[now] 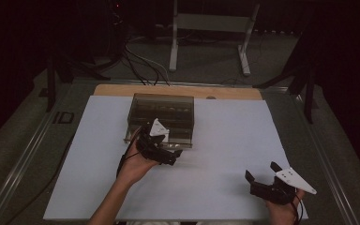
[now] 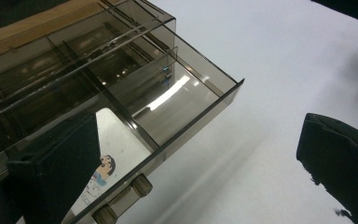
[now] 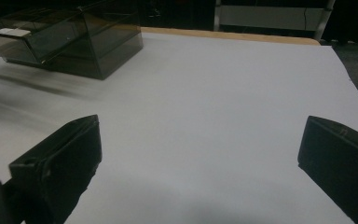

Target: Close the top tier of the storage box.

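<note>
One smoky drawer box (image 1: 161, 117), two hand-held grippers (image 1: 161, 149)

A smoky, see-through plastic organiser box (image 1: 161, 112) with a drawer sits on the white sheet toward the far side of the table, left of centre. Its shallow drawer (image 2: 177, 105) is pulled out toward the person, split by thin partitions into compartments. One compartment holds a small white card (image 2: 109, 163) printed with a cartoon figure (lying flat). A short cylindrical handle (image 2: 123, 203) juts from the drawer's front
</note>
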`<state>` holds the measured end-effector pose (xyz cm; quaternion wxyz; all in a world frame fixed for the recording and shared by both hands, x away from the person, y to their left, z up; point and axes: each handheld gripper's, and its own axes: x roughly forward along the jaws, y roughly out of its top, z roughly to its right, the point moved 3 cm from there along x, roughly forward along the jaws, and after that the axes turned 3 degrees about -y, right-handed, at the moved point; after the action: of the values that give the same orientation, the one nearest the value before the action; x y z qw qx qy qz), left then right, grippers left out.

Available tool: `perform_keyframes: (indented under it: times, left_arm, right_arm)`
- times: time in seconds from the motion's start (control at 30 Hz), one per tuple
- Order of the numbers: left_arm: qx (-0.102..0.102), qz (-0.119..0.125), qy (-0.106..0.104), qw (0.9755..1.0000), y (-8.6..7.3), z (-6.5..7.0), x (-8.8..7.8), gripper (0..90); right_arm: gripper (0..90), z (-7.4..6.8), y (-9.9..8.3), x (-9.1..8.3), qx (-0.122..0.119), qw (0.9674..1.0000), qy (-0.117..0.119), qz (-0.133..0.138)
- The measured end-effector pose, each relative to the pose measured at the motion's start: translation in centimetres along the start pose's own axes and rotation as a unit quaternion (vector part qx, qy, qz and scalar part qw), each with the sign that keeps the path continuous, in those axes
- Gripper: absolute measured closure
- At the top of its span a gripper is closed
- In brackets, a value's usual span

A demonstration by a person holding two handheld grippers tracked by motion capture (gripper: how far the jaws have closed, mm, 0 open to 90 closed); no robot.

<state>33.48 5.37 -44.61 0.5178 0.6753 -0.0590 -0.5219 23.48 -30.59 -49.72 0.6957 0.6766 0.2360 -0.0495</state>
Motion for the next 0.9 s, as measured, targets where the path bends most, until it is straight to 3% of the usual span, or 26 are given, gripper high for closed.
perform_keyframes:
  times: [0.9]
  left_arm:
    - [0.018,-0.013,-0.009,0.9997,-1.01,0.88,0.15,1.3]
  right_arm:
    - [0.0,-0.03,0.0,0.0,0.0,1.0,0.0,-0.001]
